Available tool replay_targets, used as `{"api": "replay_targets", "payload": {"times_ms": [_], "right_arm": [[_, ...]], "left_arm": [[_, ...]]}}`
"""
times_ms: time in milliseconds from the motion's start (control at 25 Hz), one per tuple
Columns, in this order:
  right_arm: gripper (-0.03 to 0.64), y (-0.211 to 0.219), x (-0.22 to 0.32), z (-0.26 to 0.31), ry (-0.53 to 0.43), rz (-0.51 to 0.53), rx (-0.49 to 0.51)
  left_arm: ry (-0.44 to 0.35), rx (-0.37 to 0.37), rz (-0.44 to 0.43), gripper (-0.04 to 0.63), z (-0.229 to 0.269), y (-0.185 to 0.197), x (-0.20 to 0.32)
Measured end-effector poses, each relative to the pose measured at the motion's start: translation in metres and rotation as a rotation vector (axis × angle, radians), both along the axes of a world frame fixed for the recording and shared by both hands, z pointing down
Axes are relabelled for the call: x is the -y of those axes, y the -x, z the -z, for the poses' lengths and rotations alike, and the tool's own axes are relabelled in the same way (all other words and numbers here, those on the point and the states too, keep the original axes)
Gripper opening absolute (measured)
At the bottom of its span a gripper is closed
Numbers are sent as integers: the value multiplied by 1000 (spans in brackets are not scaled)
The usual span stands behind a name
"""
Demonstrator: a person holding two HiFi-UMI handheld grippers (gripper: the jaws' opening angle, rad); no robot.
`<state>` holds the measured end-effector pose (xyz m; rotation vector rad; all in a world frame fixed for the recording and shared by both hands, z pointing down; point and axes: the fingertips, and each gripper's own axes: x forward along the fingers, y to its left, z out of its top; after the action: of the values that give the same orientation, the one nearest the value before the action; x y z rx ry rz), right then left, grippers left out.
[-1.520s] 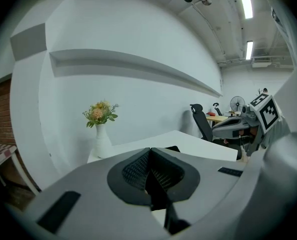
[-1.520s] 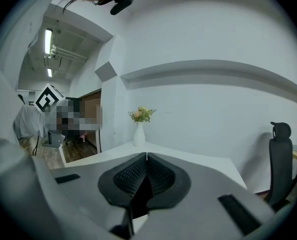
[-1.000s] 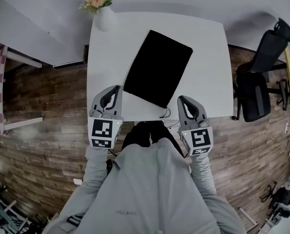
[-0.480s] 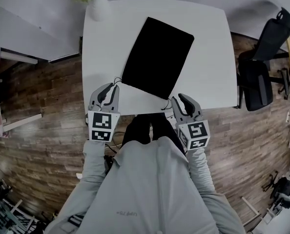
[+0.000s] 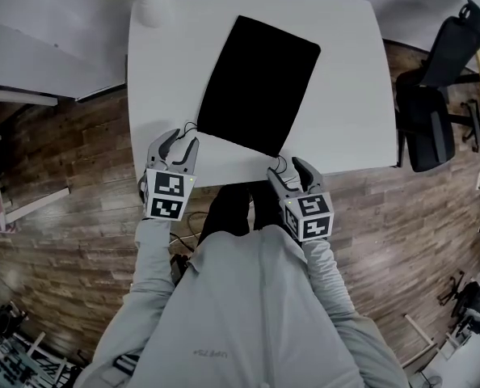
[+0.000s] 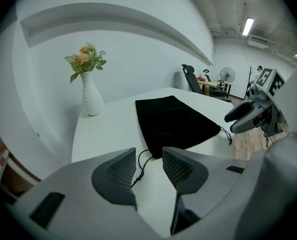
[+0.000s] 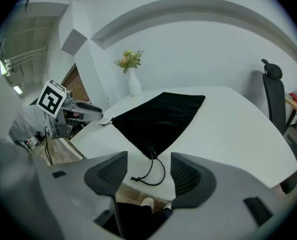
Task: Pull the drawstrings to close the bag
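A flat black drawstring bag (image 5: 260, 79) lies on the white table (image 5: 349, 95), its mouth toward the near edge. My left gripper (image 5: 183, 138) is at the bag's near left corner. Its jaws are opening, and the left cord (image 6: 140, 165) lies loose on the table between them, not pressed. My right gripper (image 5: 285, 166) is at the near right corner with its jaws opening too. The right cord (image 7: 152, 173) curls on the table between them, untouched. The bag (image 6: 176, 120) also fills the middle of the right gripper view (image 7: 158, 118).
A white vase with flowers (image 5: 147, 2) stands at the table's far left corner (image 6: 88, 96). A black office chair (image 5: 430, 107) stands to the right of the table. The table's near edge (image 5: 232, 182) runs just under both grippers, with wooden floor (image 5: 70, 200) around.
Both grippers' jaws have parted from shut to wide apart and let the cords drop onto the table. The grippers stay at the bag's near corners.
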<state>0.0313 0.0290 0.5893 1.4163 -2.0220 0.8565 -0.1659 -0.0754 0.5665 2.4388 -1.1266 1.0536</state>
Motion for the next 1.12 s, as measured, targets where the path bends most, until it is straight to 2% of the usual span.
{"api": "replay_targets", "payload": {"times_ms": [360, 720, 1120], "right_arm": [[285, 3, -5, -28, 67, -36, -76], [285, 0, -8, -34, 61, -43, -142], [279, 0, -12, -33, 77, -39, -172]], "left_arm": [[41, 38, -23, 202, -26, 2, 8], [76, 105, -62, 202, -46, 5, 3], [119, 72, -38, 190, -50, 4, -1]]}}
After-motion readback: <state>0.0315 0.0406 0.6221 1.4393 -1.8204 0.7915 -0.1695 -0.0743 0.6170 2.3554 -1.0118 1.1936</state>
